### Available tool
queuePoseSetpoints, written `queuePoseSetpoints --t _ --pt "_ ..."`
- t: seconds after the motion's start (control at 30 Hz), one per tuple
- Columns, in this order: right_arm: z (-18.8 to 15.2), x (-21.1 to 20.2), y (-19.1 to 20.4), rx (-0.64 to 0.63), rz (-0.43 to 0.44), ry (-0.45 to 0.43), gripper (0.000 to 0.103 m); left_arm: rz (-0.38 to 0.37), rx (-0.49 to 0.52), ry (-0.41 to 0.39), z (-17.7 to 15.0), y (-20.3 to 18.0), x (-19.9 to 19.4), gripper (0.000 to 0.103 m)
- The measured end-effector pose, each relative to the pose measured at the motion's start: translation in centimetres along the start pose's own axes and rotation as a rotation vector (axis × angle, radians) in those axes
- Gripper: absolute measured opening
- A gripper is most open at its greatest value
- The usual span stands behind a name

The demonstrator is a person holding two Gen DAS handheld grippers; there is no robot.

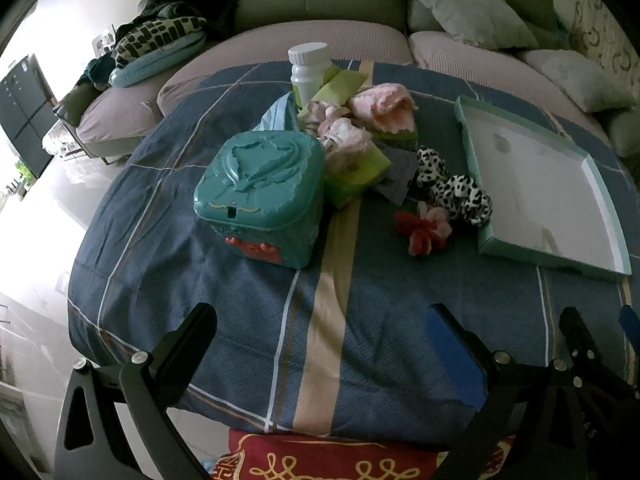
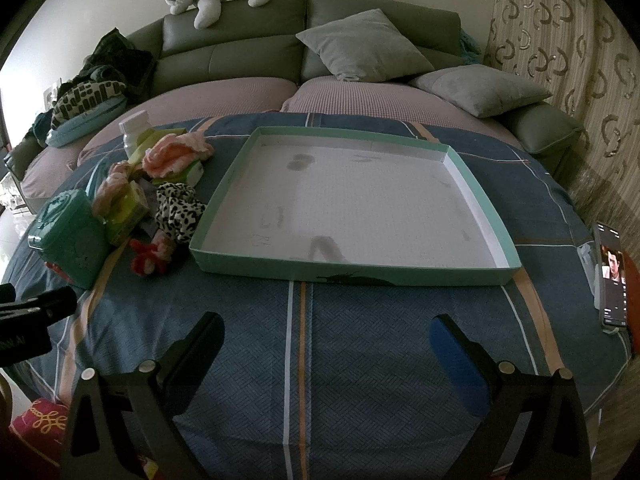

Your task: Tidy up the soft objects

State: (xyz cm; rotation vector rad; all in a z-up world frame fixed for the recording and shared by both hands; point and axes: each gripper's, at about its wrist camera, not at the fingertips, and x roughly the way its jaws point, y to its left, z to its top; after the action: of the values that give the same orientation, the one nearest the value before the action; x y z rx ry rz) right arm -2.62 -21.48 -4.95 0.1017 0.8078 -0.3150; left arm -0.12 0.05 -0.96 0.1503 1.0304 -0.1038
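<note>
A pile of soft things lies mid-table: pink cloths (image 1: 380, 106) (image 2: 172, 154), a leopard-print scrunchie (image 1: 456, 192) (image 2: 178, 210) and a red-and-pink scrunchie (image 1: 424, 228) (image 2: 154, 256). To their right sits a shallow teal-rimmed box lid (image 1: 472, 152) (image 2: 216, 256) with a bare white floor. My left gripper (image 1: 320, 328) hovers open over the near table edge, well short of the pile. In front of the lid my right gripper (image 2: 326, 334) is open too, holding nothing.
A teal lidded tin (image 1: 260, 192) (image 2: 68, 236), green tissue packs (image 1: 356, 172) (image 2: 128, 212) and a white bottle (image 1: 308, 68) (image 2: 134, 130) crowd the pile. A phone (image 2: 612, 276) lies at the right edge. The blue plaid cloth (image 2: 360, 340) covers the table; a sofa with cushions (image 2: 364, 46) stands behind.
</note>
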Motion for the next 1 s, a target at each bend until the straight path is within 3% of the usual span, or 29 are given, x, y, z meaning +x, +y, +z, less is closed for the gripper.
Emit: queuePoseSetpoints --t 0.33,0.5,0.77,1.0 --pt "0.1 -0.3 0.0 0.006 0.009 -0.008 0.103 -0.023 -0.028 -0.021 0.1 0.5 -0.7 0.103" --pt "1.2 -1.5 -0.7 0.025 0.048 -0.037 0.103 -0.083 -0.044 -0.022 1.1 1.0 -1.7 0.103" --pt "7.1 -2.1 -2.3 0.084 0.158 -0.035 0.103 -0.098 -0.048 -0.129 7.7 1.8 -5.2 0.103" --pt "12.5 -1.8 -2.8 0.118 0.228 -0.022 0.103 -0.123 -0.142 -0.129 13.0 3.1 -4.7 0.103"
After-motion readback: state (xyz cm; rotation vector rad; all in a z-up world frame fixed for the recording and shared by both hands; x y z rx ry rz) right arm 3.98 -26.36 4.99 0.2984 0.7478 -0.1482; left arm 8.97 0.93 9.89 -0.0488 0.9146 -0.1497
